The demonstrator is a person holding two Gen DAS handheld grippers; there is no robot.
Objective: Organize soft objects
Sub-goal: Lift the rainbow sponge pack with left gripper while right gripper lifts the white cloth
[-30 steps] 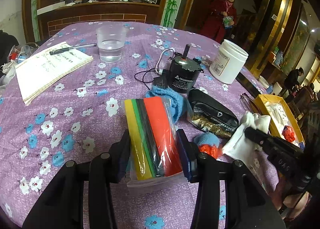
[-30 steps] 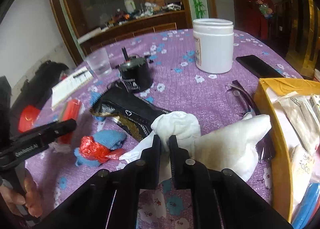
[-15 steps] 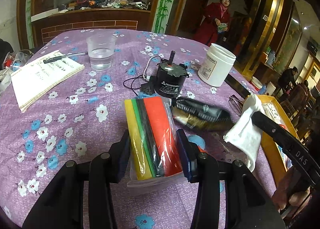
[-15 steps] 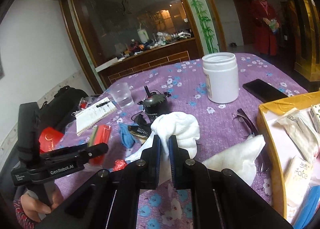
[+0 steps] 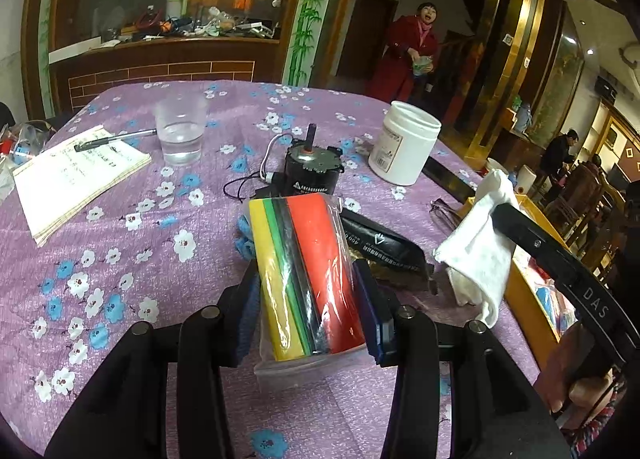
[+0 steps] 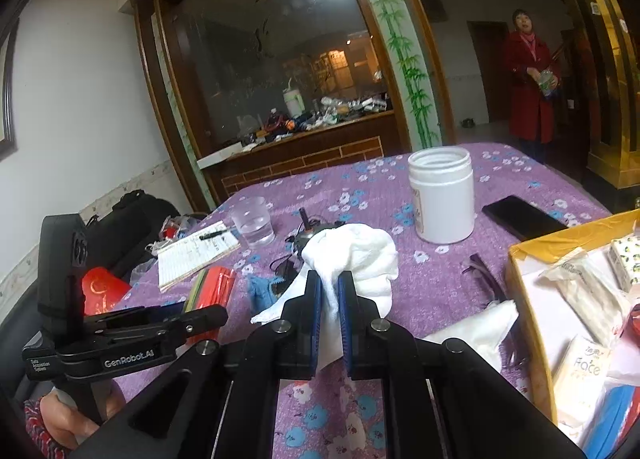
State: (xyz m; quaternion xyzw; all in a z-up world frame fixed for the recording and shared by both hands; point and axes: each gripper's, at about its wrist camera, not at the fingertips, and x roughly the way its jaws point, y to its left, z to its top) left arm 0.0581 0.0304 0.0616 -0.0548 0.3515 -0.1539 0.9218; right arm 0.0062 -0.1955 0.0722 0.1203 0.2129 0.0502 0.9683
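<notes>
My left gripper is shut on a plastic-wrapped pack of coloured sponges, yellow, green, black and red, held above the purple flowered tablecloth. The same pack shows at the left in the right wrist view. My right gripper is shut on a white cloth and holds it in the air; in the left wrist view that cloth hangs at the right. A second white cloth lies on the table by the yellow box. A blue cloth lies near the motor.
On the table stand a white jar, a cup of water, a black motor with wires, a notebook with pen, a black pouch, glasses and a phone. A person in red stands beyond the table.
Both grippers have risen and tilted upward. The right one lifted the white cloth clear of the table; the left one carried the sponge pack slightly higher.
</notes>
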